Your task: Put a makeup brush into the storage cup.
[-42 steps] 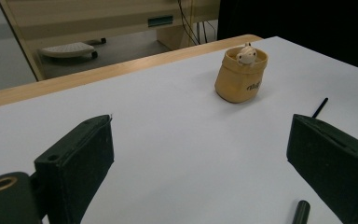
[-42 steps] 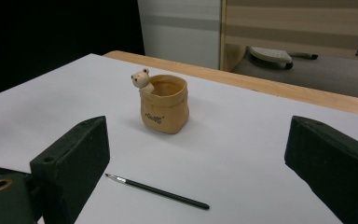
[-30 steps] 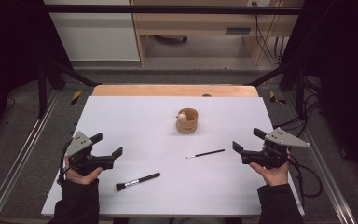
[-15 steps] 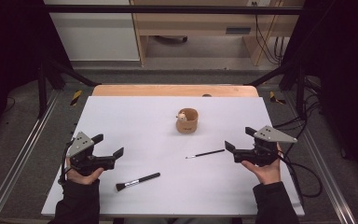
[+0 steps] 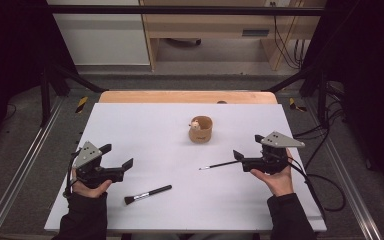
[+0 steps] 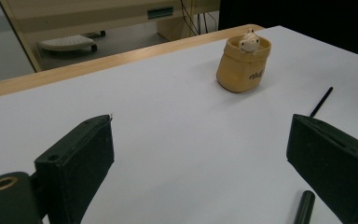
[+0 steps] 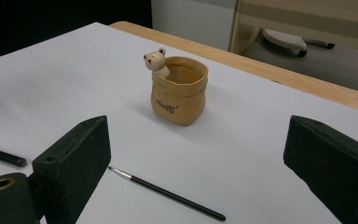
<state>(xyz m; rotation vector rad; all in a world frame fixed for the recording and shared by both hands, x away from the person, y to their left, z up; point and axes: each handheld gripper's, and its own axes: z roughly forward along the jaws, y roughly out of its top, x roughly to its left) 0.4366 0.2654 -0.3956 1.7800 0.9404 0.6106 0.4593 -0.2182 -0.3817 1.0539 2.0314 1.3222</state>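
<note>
Two brushes are lying loose on the table (image 5: 130, 120); the right gripper (image 5: 239, 159), jaws wide, is nearing the thin brush (image 5: 219, 165) and probably needs lowering astride it.

High view looks down from above; 2 low claw views both face the tan cup (image 5: 201, 129).

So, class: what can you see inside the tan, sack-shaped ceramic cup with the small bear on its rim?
The tan sack-shaped ceramic cup shows bare inner wall; its small cream bear perches at the rim. The bottom is hidden by the front wall.
</note>
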